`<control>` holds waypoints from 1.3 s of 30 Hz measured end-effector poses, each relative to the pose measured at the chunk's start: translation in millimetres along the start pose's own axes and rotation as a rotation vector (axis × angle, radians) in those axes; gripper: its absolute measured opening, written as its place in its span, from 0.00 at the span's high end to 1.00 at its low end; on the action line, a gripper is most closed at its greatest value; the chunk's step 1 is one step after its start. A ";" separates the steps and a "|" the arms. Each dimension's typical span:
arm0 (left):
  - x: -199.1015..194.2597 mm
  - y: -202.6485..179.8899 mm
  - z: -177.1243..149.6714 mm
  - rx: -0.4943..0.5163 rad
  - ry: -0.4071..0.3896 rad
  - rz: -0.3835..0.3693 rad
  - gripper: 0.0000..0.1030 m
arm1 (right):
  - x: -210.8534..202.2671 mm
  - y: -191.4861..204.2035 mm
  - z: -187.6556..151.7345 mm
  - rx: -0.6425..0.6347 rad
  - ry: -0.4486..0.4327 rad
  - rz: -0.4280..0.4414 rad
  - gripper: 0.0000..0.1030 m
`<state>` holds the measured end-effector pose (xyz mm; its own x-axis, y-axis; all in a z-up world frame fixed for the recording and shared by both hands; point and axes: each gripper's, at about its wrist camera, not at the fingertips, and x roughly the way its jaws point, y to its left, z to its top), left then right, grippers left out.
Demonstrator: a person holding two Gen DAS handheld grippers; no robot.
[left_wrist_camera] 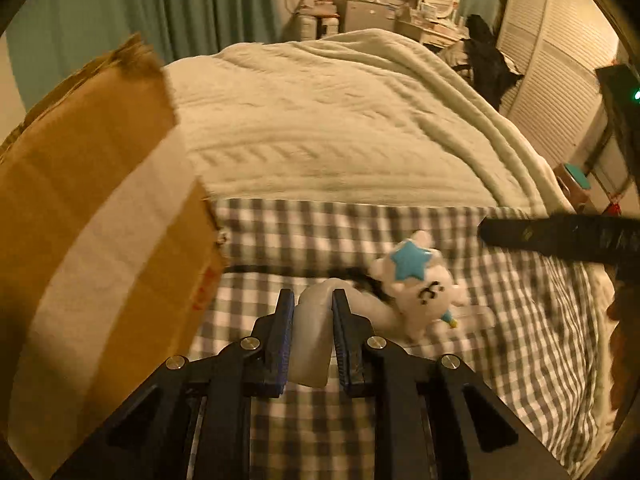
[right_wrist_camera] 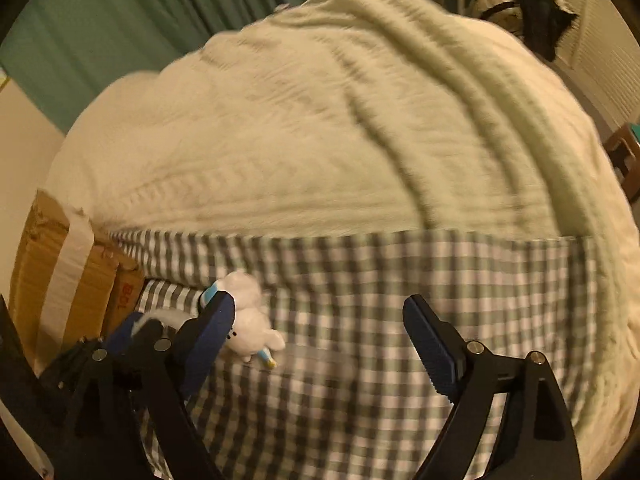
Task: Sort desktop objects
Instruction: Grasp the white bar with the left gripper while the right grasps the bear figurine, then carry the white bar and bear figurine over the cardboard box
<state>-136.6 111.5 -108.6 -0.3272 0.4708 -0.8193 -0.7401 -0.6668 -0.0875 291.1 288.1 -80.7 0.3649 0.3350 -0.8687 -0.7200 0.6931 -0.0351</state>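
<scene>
Left gripper, bottom centre of left wrist view, pinches a pale white soft object btw. its two pads. White plush toy w/ blue star lies on the checked sheet, just right of it. Cardboard box fills left side. Right gripper, bottom of right wrist view, is spread wide, nothing btw. the fingers; the plush shows beside its left finger.

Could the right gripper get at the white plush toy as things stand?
Probably yes. The right gripper is open and empty, and the white plush toy lies uncovered on the checked sheet beside its left finger; the left gripper grips a white object nearby.
</scene>
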 end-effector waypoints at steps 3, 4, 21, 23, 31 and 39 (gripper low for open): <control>6.3 7.3 3.6 -0.022 0.018 -0.006 0.82 | 20.7 17.6 -2.8 -0.013 0.055 0.037 0.16; 7.9 9.8 3.9 -0.025 0.020 -0.005 0.82 | 24.9 22.4 -3.9 -0.016 0.063 0.043 0.16; 4.3 11.6 4.7 0.011 0.102 -0.011 0.82 | 34.5 35.2 -9.7 -0.083 0.156 -0.052 0.50; -6.6 4.1 7.0 0.032 0.084 -0.022 0.82 | 16.9 27.2 -8.4 -0.070 0.130 -0.068 0.52; -58.8 -18.7 15.4 0.088 0.006 -0.037 0.82 | -39.7 22.7 -21.2 -0.086 0.090 -0.108 0.53; -137.5 -17.0 16.2 0.152 -0.111 -0.020 0.82 | -115.3 59.2 -38.1 -0.172 0.016 -0.094 0.53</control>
<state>-88.5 67.5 14.7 -0.3683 0.5498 -0.7497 -0.8247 -0.5654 -0.0095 183.9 266.1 -1.4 0.4274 0.2627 -0.8651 -0.7736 0.6014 -0.1995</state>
